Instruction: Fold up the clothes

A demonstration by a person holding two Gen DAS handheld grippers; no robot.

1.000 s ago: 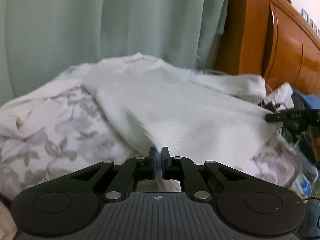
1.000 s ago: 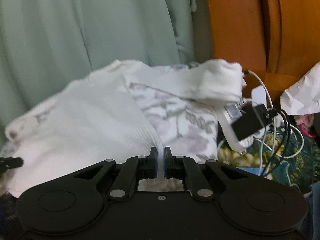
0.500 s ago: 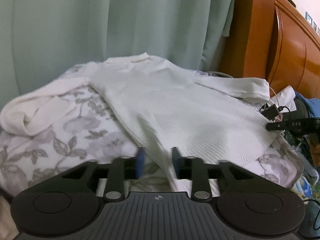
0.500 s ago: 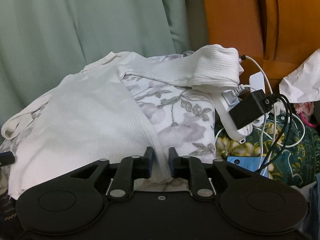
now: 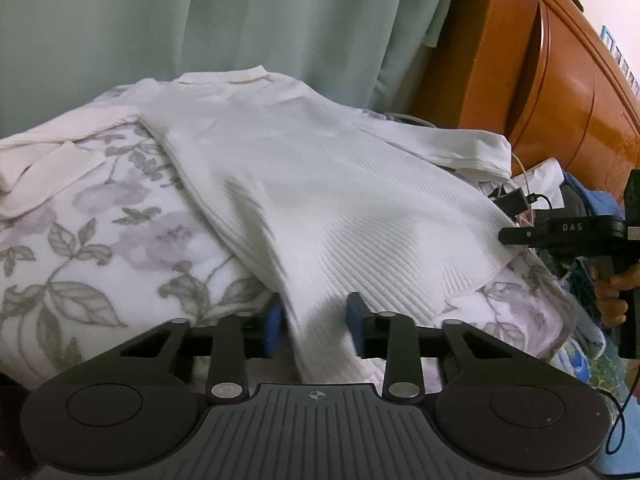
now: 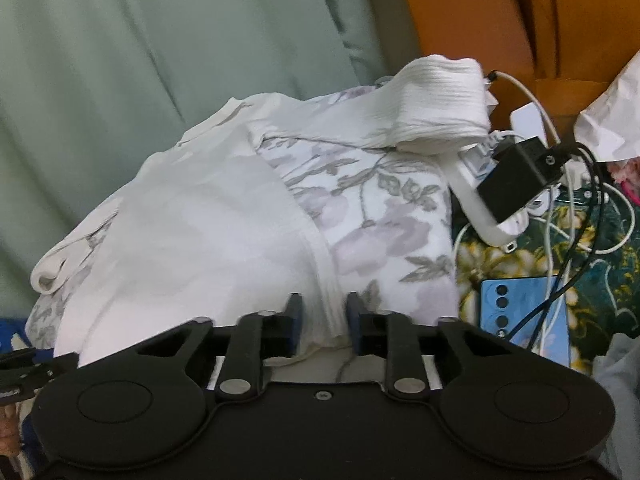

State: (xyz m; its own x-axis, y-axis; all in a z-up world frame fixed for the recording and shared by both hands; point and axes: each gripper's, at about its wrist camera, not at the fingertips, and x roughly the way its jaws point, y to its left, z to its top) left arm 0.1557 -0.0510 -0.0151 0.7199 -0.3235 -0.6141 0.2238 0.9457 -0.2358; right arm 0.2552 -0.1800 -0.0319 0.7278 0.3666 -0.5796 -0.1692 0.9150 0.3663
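- White ribbed sweater point(image 5: 328, 200) lies spread flat on a floral blanket point(image 5: 100, 240), collar toward the green curtain point(image 5: 200, 20), hem toward the cameras.
- Left gripper point(image 5: 316, 324) sits at the near left corner of the hem. Its 2 fingers stand wide apart, blue pads point(image 5: 274, 322) on either side of a narrow fold of hem fabric; the cloth runs loosely between them, not pinched.
- Right gripper point(image 6: 322, 322) sits at the near right corner of the hem. Fingers also apart, with the ribbed side edge of the sweater point(image 6: 200, 232) bunched in the gap; whether the cloth touches the pads cannot be told.
- In the left wrist view the right gripper point(image 5: 560, 232) shows at the far edge, just beside the sweater's right hem corner.
- Right sleeve point(image 6: 436, 108) is folded in a thick roll at the blanket's far right edge, touching a white power strip point(image 6: 480, 216) with a black adapter point(image 6: 516, 176).
- Left sleeve point(image 5: 48, 160) lies loosely doubled on the blanket.
- A blue phone point(image 6: 520, 312) lies beside the blanket, under cables.
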